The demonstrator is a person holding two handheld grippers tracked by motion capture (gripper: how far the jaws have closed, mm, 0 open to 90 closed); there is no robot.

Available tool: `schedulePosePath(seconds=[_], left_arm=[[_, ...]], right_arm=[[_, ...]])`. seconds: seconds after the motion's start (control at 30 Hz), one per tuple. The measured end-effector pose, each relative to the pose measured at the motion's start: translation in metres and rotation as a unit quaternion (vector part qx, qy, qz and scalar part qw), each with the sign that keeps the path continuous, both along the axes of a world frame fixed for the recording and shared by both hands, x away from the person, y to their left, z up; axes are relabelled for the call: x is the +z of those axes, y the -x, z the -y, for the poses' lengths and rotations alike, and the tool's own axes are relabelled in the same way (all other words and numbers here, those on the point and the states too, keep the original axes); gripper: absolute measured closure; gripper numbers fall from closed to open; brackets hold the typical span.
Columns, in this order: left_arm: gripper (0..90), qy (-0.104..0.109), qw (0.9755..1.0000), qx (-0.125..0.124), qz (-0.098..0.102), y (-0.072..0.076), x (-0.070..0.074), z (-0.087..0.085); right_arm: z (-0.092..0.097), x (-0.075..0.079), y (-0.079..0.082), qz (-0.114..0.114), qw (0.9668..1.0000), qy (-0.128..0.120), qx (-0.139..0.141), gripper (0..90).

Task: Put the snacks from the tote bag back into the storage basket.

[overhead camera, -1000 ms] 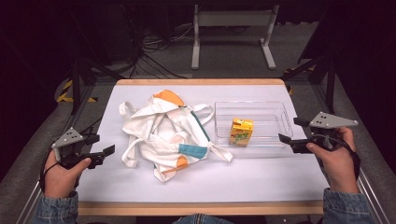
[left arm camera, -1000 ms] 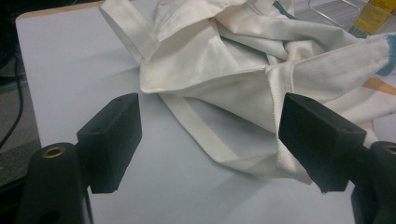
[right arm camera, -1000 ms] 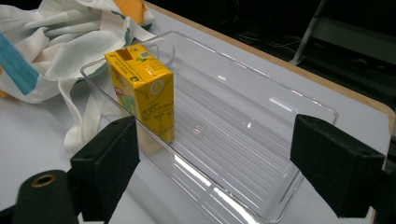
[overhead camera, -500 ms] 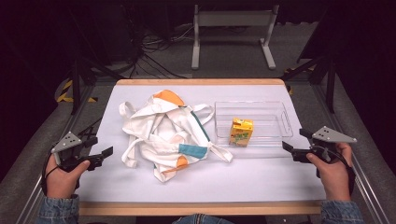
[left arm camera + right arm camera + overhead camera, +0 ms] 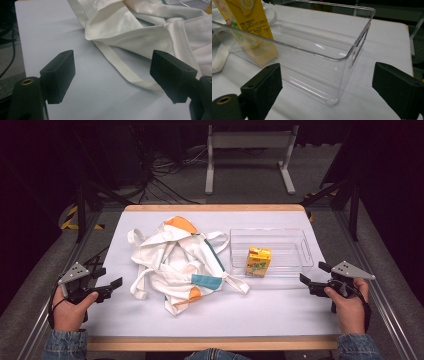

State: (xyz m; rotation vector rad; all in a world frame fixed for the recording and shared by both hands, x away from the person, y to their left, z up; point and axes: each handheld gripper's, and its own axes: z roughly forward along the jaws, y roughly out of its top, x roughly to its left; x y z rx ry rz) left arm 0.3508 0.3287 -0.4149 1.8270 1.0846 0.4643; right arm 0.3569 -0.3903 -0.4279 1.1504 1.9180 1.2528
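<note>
White tabletop: crumpled bag (image 5: 180, 262) (cream-coloured)

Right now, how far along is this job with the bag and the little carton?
Barely begun, it seems. Done: nothing obvious; the yellow carton stands in the clear bin and the cloth bag lies crumpled beside it. In hand: nothing; the left gripper and right gripper are open, at the table's sides. Left: all the handling.

juice carton (image 5: 247, 27) top cropped, print blurred
</note>
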Motion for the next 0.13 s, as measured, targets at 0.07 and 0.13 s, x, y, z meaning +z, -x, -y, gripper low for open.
schedulePosePath(seconds=[0.07, 0.13], left_arm=[[21.1, 0.000, 1.0000, 0.006, 0.001, -0.0007, -0.0011, 0.0004], [21.0, 0.005, 0.9999, 0.013, 0.000, -0.0021, -0.0033, 0.0009]], right_arm=[[-0.0008, 0.0011, 0.0001, -0.001, 1.0000, 0.000, 0.002, 9.4], [-0.0014, 0.0021, 0.0001, 0.000, 1.0000, 0.002, 0.001, 9.4]])
